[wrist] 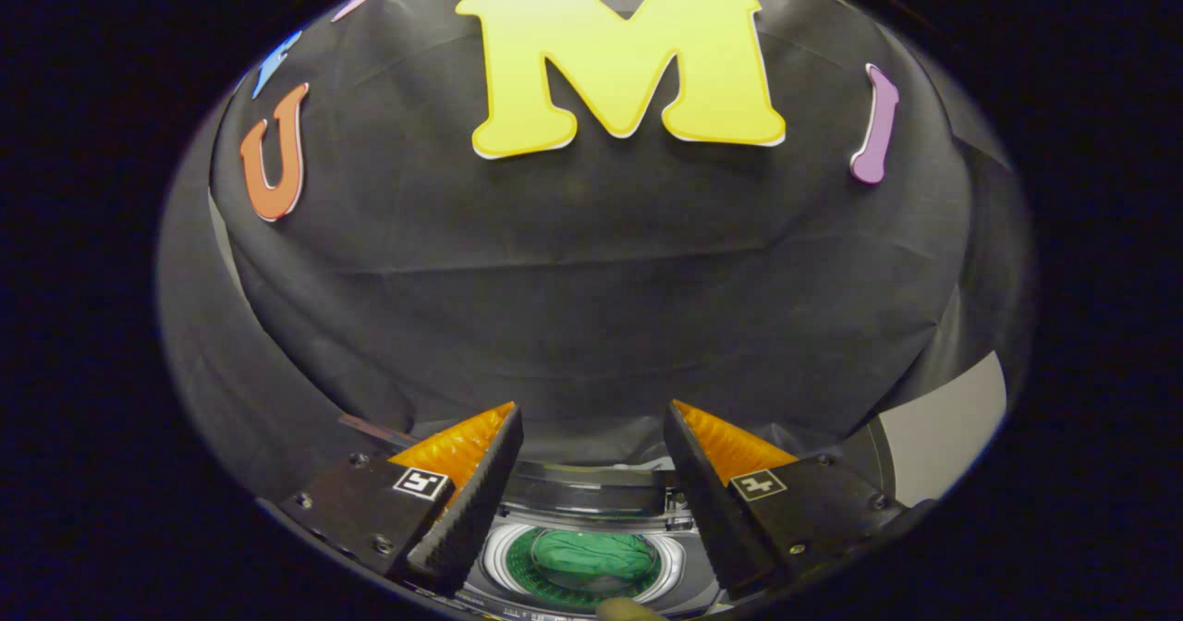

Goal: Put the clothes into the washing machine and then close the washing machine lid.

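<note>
Gripper view looks down over the washing machine (591,547), whose round drum opening sits low between the two fingers, and everything else is placed against that opening. Left of the opening, the left finger (462,501) rises with its inner face turned toward the gap. Within the opening itself, a pale ring frames the drum (504,561), and inside it lies a bundle of green clothes (596,556), crumpled and resting in the drum's hollow. Just behind the opening, the raised lid (591,487) stands as a clear, dark-edged panel, upright and not covering the drum. Right of the opening, the right finger (707,501) mirrors the first. The gripper (591,418) has its fingers spread wide with nothing between them; the clothes lie below and beyond the tips, untouched. A small rounded tan thing (628,610) shows at the near edge of the opening; what it is cannot be told. Farther right, a pale grey panel (943,427) stands beside the machine. Behind the machine hangs black cloth (591,307).
</note>
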`<state>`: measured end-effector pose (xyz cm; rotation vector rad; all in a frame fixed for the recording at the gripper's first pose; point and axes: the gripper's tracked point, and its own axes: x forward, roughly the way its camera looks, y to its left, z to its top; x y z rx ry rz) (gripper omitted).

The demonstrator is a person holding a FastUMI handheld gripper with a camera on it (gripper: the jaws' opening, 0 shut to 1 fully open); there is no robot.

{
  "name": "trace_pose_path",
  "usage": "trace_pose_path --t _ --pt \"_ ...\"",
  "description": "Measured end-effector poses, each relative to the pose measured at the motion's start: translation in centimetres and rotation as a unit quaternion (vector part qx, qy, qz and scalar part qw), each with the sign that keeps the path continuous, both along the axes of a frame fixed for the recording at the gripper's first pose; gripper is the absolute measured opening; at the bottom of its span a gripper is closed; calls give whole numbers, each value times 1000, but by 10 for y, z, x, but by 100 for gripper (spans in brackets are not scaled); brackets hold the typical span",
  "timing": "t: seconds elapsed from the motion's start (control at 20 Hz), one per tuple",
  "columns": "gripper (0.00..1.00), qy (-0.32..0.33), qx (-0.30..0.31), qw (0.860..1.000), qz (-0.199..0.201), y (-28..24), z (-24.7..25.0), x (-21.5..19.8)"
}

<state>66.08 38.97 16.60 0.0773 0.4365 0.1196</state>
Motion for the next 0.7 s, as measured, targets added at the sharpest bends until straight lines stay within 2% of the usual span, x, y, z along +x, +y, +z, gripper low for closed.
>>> trace_pose_path --t 0.25,0.4,0.7 --pt "96 33 -15 999 -9 10 -19 20" --pt "96 60 -14 998 -31 5 -28 25" --pt "96 56 -1 998 -37 5 -32 22"
